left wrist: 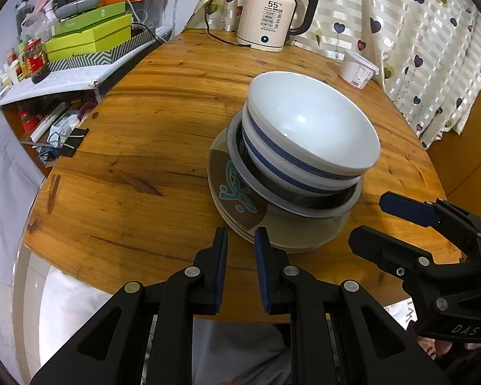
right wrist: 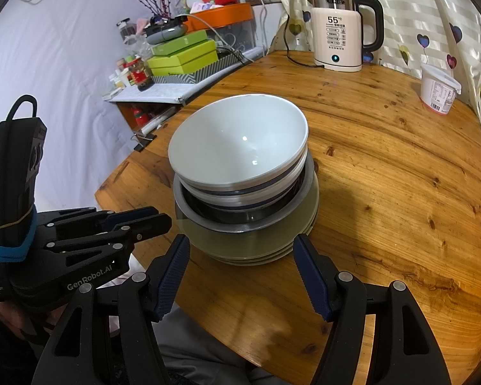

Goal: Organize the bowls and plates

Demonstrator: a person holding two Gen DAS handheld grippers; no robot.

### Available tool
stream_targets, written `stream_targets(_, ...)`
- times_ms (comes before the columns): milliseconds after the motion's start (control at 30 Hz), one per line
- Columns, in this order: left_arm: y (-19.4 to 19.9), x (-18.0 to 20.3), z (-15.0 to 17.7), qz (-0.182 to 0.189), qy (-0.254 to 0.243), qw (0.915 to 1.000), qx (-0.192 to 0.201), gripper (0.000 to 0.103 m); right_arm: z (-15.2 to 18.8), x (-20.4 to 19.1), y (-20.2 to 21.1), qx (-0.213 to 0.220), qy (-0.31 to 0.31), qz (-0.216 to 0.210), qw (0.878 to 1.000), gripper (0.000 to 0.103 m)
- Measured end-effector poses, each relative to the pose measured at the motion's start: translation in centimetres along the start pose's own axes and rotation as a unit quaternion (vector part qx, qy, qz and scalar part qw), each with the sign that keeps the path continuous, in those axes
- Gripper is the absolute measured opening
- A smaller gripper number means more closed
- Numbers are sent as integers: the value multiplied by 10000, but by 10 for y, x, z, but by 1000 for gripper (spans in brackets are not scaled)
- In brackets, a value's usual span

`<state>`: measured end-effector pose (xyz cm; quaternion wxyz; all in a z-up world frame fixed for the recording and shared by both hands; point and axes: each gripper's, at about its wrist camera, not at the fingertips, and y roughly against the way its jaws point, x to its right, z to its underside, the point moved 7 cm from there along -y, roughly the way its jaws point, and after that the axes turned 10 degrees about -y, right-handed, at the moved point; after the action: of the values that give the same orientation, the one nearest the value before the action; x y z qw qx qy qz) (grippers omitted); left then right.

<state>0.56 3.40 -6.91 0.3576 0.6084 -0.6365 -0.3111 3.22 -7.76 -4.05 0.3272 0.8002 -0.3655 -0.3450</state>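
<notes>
On the table (left wrist: 144, 147): bowls (left wrist: 314, 125) nested atop plates (left wrist: 272, 234) (one stack)
Left gripper (left wrist: 240, 240): jaws narrowly apart, empty
Right gripper (right wrist: 242, 250): jaws wide apart, empty

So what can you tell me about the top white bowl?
The top bowl is glossy white, like glazed ceramic, round and deep, and empty, with small light glints inside. It sits upright, nested in a second white bowl with blue stripes. That one rests in a grey metal dish on a stack of plates, on the wooden table. Only the striped bowl touches it; neither hand-held gripper does.
</notes>
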Motion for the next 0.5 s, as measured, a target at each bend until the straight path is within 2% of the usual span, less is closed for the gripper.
stream_targets(500, -1, 2, 0, 34, -34, 10000, -29, 18, 0, 0, 0, -2, -4, -6, 10000, 67)
